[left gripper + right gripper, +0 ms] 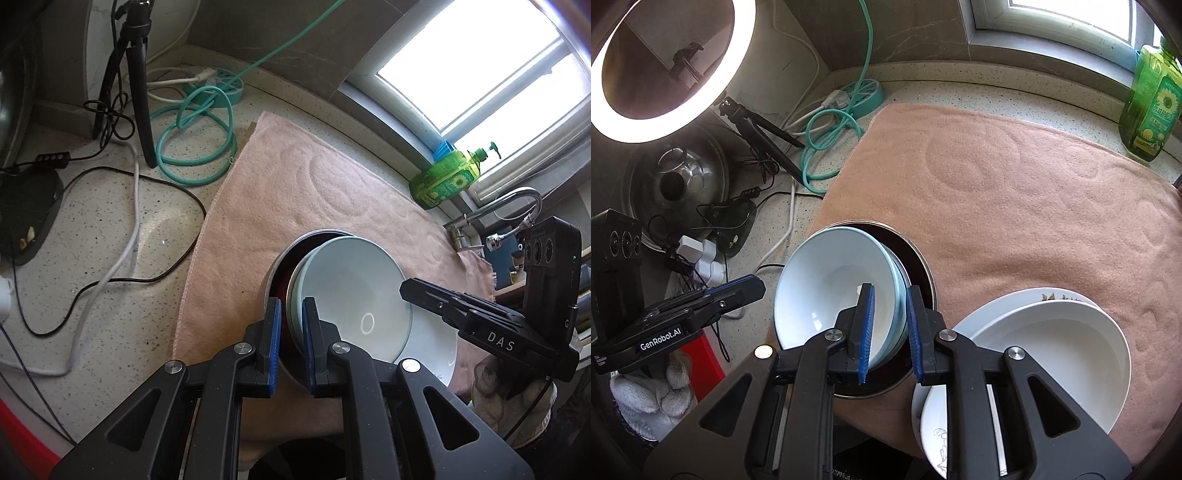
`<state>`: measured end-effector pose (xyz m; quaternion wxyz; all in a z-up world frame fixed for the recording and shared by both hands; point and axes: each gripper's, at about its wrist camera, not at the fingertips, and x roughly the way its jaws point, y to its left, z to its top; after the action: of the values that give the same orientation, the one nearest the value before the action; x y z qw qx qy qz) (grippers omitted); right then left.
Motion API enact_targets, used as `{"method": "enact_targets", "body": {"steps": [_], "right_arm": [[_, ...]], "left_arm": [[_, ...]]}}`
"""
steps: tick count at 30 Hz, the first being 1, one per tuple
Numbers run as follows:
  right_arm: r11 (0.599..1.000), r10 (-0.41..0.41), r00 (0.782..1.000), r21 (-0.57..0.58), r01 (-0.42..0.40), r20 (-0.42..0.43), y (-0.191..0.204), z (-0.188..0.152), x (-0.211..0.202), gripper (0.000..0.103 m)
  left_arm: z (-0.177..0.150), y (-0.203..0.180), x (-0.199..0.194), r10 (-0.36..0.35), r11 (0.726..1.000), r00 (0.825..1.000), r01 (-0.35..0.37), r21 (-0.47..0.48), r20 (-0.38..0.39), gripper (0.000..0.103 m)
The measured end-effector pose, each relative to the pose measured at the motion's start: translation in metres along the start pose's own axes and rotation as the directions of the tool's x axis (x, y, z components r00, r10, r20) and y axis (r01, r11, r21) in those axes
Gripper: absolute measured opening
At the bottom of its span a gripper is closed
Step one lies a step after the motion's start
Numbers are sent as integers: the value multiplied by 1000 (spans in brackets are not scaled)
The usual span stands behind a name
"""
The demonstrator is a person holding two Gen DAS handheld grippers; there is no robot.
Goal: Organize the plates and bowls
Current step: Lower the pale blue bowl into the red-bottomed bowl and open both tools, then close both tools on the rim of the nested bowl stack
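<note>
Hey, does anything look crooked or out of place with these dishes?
Yes. The pale blue bowls sit tilted and off-centre in the metal dish, leaning toward its left rim instead of nesting flat.

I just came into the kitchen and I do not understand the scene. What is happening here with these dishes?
A person is stacking dishes on a pink towel. The left hand-held gripper has its fingers on either side of the rim of a metal-rimmed dark round pan. The right hand-held gripper straddles the rims of pale blue bowls nested tilted inside that pan. White plates sit stacked beside it. Whether either gripper is clamped cannot be told.
</note>
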<state>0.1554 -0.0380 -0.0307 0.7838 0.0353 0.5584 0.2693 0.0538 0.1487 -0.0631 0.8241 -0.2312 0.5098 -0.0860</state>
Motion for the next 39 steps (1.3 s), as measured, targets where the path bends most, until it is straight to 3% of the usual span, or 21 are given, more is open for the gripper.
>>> {"method": "enact_targets", "body": {"steps": [3,5,13,17,20,26,39], "right_arm": [[1000,2,1000,18,-2,25,-5,0,-9,24],[999,10,999,49,-12,41,-12,-1,-15,36],[981,15,998,191,-26,58,-51,-10,-19,36],[972,44,998,231,-51,37,-59,-16,-12,35],[973,49,998,225,-54,26,-57,-19,-7,27],[974,65,998,218,-64,0,-53,-22,1,22],[975,73,997,215,-64,-36,-50,-23,15,17]], "left_arm": [[-1,1,-5,4,1000,1000,-4,-3,18,10],[-2,4,-7,10,1000,999,-9,-9,31,10],[-10,17,-1,-10,997,999,12,-74,30,10],[-13,17,5,-17,997,1000,18,-73,10,10],[-13,18,7,-21,997,1000,21,-76,0,10],[-14,19,12,-27,997,999,26,-74,-20,10],[-12,20,23,-34,997,998,30,-70,-52,10]]}}
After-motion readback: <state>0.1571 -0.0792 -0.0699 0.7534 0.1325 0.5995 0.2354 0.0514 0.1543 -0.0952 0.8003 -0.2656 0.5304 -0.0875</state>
